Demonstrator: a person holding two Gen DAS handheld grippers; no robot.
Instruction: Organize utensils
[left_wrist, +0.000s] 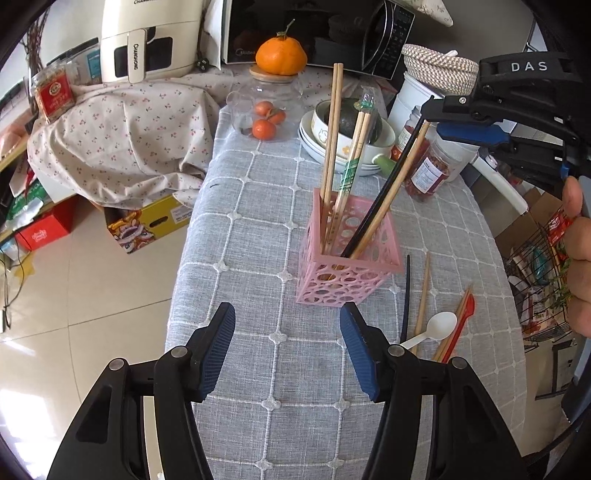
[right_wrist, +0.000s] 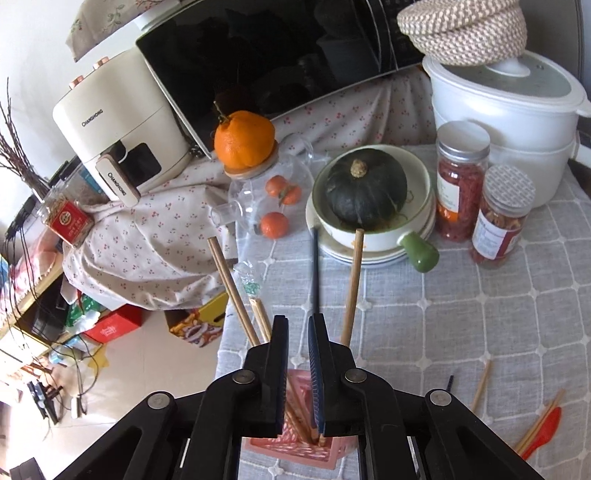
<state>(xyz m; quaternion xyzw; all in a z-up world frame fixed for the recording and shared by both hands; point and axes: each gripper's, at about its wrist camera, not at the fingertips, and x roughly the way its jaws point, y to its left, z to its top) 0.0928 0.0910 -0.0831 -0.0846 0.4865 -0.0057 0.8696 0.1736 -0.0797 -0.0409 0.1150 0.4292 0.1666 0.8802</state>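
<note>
The pink holder (left_wrist: 349, 254) stands upright near the middle of the cloth-covered bench (left_wrist: 258, 221), with wooden and black chopsticks (left_wrist: 384, 195) leaning out of it. At its 4 o'clock lie a white spoon (left_wrist: 436, 326), a red spoon (left_wrist: 463, 319) and loose chopsticks. The left gripper (left_wrist: 288, 343) hangs at the holder's 7 o'clock, jaws spread and empty. The right gripper (right_wrist: 298, 369) sits above the holder, jaws slightly parted, pinching nothing.

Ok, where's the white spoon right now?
Left wrist view, lower right: white spoon lies on the tablecloth between a wooden chopstick and the red spoon.
</note>
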